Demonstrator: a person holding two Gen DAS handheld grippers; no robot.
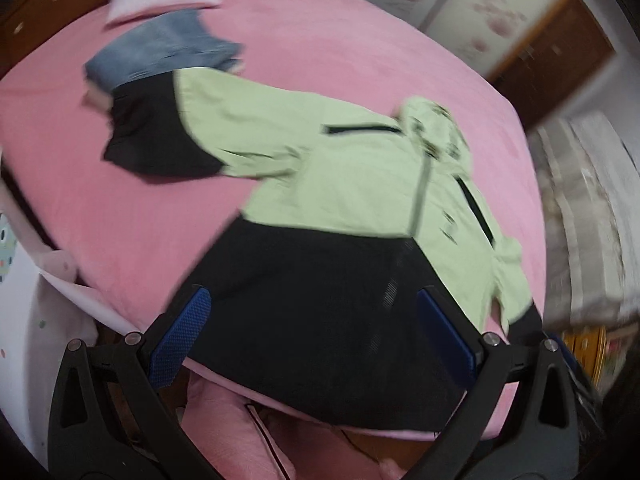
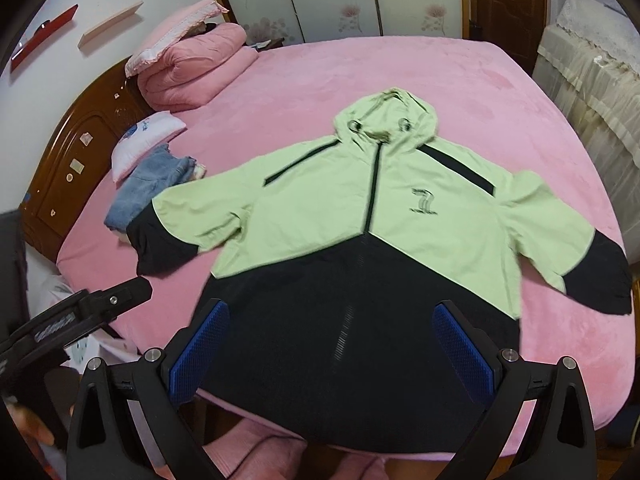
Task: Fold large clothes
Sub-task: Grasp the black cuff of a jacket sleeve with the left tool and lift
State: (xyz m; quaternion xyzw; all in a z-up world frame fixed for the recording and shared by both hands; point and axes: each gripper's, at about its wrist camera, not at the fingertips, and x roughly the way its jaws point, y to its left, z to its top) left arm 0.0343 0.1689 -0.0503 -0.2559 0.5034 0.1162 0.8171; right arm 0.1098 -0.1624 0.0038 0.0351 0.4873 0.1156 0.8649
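Note:
A light green and black hooded jacket (image 2: 352, 216) lies spread flat, front up, on the pink bed (image 2: 480, 92), sleeves out to both sides and its black hem at the near edge. My right gripper (image 2: 332, 344) hovers open above the black hem, nothing between its blue pads (image 2: 464, 352). In the left wrist view the same jacket (image 1: 340, 184) appears blurred and tilted. My left gripper (image 1: 316, 336) is open over the black lower part, holding nothing. The left gripper's body (image 2: 80, 312) shows at the left in the right wrist view.
Folded blue jeans (image 2: 148, 188) and a small white pillow (image 2: 148, 136) lie by the left sleeve. A folded pink quilt (image 2: 192, 64) sits near the wooden headboard (image 2: 72, 176). A lace-covered piece of furniture (image 2: 592, 64) stands on the right. Wardrobe doors are behind.

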